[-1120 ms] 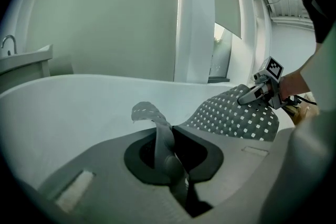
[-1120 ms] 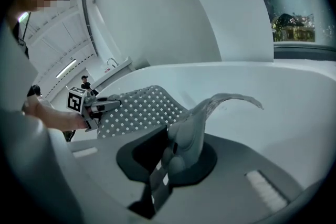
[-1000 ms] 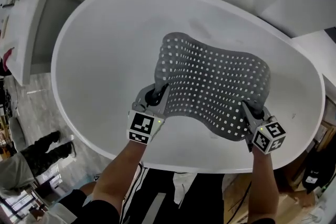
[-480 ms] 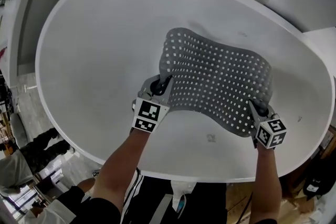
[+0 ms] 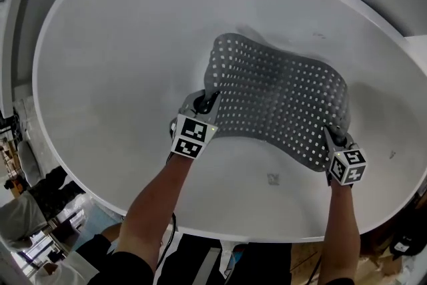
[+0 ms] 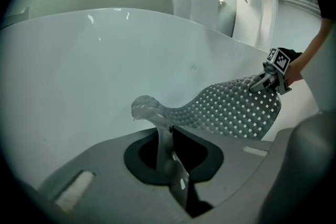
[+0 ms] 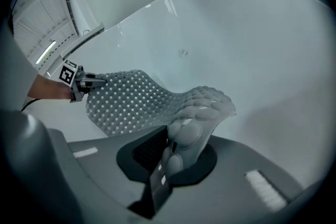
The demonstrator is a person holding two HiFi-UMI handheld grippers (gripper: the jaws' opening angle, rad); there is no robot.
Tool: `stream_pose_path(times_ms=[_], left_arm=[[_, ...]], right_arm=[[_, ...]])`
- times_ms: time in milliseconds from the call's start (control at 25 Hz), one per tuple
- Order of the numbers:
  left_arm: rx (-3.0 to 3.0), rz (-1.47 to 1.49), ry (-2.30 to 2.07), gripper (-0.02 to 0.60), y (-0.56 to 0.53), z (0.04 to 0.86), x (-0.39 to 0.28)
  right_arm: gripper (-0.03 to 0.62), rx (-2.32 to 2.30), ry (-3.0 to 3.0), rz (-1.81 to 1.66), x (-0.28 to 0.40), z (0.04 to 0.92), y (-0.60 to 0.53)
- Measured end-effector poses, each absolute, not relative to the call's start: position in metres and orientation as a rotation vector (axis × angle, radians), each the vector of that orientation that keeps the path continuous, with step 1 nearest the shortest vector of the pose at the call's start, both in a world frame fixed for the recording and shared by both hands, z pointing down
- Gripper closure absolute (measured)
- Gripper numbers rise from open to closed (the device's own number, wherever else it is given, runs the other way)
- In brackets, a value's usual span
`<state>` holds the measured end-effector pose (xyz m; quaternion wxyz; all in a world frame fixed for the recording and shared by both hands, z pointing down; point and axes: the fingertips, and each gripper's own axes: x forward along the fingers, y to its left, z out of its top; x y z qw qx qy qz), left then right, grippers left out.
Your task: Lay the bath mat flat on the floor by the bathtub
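Grey bath mat (image 5: 280,100) is held at its near edge by both grippers. Left gripper (image 5: 208,102) is closed down on the near-left corner; a thin fold of rubber is seen squeezed between its jaws in the left gripper view. Right gripper (image 5: 331,137) is clamped the same way on the near-right corner; a bunched, nubbed lip is wedged between its jaws in the right gripper view. Both are pointed steeply down.

Beyond the grippers the bath mat is spread out inside the bathtub (image 5: 220,227), not on the floor; its surface is wavy rather than flat, and the perforated face is turned up. Contact between its underside and the bathtub bottom cannot be told. Past it, only bare white wall is seen.

Progress is judged early: both corners are gripped and the sheet is opened out; nothing is placed yet. Floor (image 5: 303,253) is glimpsed only outside the near rim.

Left to do, as judged:
- bath mat to be lifted out over the rim;
- carried to the floor beside the bathtub;
- set down flat with waves and corners smoothed;
- jaws let go.
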<state>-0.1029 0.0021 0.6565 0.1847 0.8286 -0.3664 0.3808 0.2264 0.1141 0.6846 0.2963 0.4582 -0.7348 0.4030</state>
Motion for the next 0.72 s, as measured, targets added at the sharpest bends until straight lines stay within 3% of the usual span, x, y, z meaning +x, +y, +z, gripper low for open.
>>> stream_pose_path(times_ms=[600,720], left_arm=[[2.236,1.262,-0.969,0.548,0.012,0.744,-0.120],[2.197,1.281,-0.997,0.535,0.016,0.753,-0.129]], right_arm=[[0.559,1.348,-1.767,1.154,0.268,0.766,0.135],[0.533,1.372,-1.695,1.211,0.286,0.781,0.150]])
